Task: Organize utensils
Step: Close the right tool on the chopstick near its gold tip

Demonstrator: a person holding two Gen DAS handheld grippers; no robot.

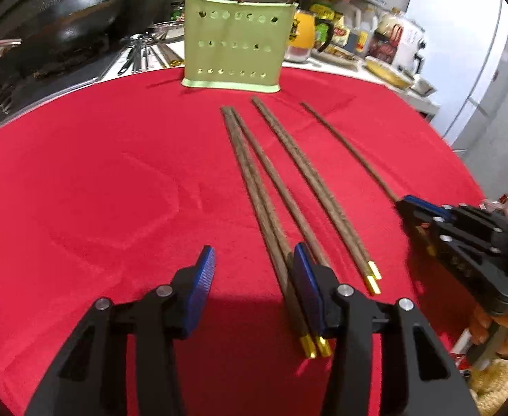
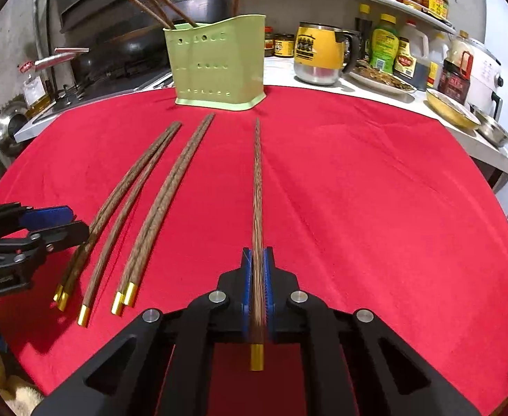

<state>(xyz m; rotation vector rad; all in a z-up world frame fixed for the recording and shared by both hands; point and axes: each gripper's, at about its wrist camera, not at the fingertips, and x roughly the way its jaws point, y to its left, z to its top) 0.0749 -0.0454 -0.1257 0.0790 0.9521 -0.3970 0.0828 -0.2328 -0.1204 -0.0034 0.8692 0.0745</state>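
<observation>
No label is legible; right gripper (image 2: 257, 277) jaws clamp 1 chopstick (image 2: 256, 180), left gripper (image 1: 254, 277) jaws half-open, empty.

No legible text: bottle labels (image 2: 405, 59) and yellow mug (image 2: 314, 48) print too blurred.

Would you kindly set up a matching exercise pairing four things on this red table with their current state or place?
Things:
1. right gripper
2. left gripper
3. green holder
4. yellow mug

States:
A. holds upright chopsticks
B. open above the cloth
C. stands on the white counter
D. shut on a single chopstick

Pairs: 1-D, 2-B, 3-A, 4-C
</observation>
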